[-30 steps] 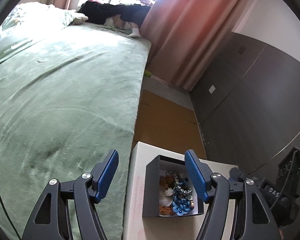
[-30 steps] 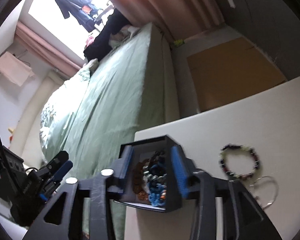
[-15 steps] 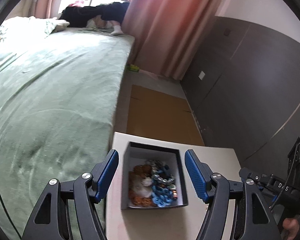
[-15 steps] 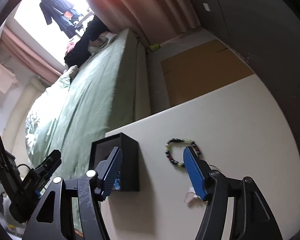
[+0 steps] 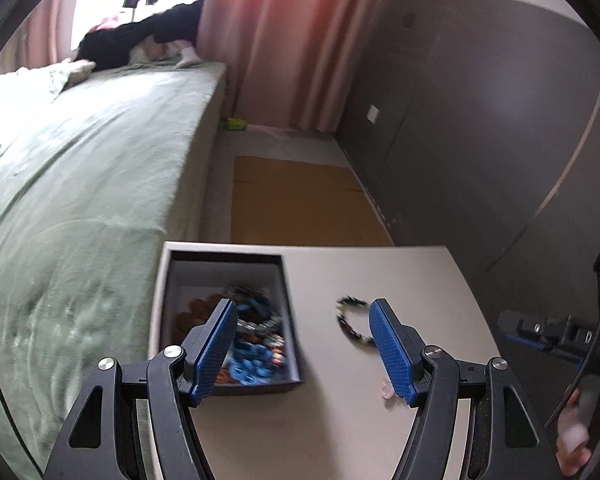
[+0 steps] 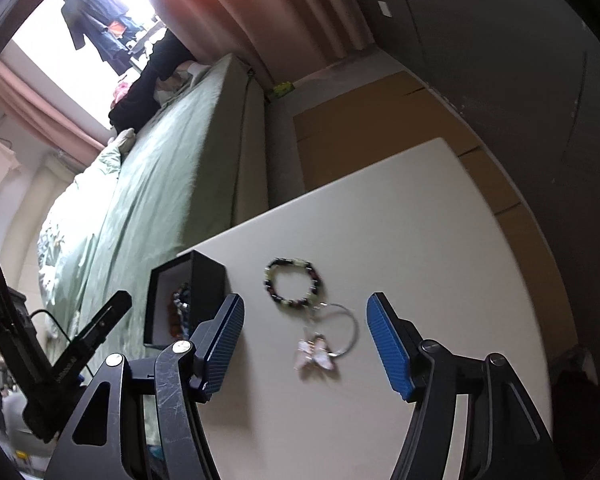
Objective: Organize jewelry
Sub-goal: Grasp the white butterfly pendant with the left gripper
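The box (image 5: 228,320) sits on the left part of the surface (image 5: 400,280), right by the bed (image 5: 80,168). It's open on top & full of beads & little bits, blue ones near the front. Two things are left outside it, just beside it on the right: a bead bracelet (image 6: 294,284) & a thin wire hoop (image 6: 346,330) w/ a butterfly charm (image 6: 316,354). The hoop touches the bracelet.

The left hand-held gripper (image 5: 304,348) is wide open w/ nothing in it. It hangs over the front of the box & the surface next to it. The right hand-held gripper (image 6: 304,346) is wide open too, holding nothing. Its jaws have just been opening, & the hoop & charm lie between them, not pinched.

I think the bracelet is light & floppy, so it will sag & swing when picked up. Best to pinch it across one side of the bead string. The beads look smooth & may slip. The hoop looks thin & bendy, so squeeze soft. The butterfly looks easy to break, so maybe grab the wire, not the wings
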Demonstrator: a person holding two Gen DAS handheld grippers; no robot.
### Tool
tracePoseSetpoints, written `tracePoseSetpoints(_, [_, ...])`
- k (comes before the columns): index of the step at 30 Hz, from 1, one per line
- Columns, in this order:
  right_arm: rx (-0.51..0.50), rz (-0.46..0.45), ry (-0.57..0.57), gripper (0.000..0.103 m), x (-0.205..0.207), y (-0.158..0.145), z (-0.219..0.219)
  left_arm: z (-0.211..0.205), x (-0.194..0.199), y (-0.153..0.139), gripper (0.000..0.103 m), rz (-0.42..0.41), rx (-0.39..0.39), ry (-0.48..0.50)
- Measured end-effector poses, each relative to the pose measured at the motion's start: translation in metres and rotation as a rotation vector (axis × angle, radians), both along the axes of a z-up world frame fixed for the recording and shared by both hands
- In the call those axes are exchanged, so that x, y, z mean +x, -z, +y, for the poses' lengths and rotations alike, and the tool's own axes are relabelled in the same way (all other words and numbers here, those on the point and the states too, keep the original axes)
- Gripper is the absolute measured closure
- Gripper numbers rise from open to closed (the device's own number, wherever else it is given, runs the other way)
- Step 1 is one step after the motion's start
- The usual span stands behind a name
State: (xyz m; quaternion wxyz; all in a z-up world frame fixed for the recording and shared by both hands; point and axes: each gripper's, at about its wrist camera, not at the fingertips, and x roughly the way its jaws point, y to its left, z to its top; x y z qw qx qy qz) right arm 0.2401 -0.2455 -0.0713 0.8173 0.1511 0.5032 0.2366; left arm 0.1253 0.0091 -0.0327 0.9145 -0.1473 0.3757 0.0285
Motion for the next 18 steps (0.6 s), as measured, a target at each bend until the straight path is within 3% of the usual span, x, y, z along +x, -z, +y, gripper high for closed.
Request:
tracePoseSetpoints(10, [0.040, 0.040, 0.048, 0.038, -0.002, 0.004, -0.043, -0.050, 0.009, 0.012, 0.034, 0.044, 0.034, 0.065])
tracePoseSetpoints(18, [0.036, 0.083, 0.054, 0.036, -0.001, 0.012, -0.063, -0.091, 0.013, 0.040, 0.034, 0.143, 0.102, 0.139])
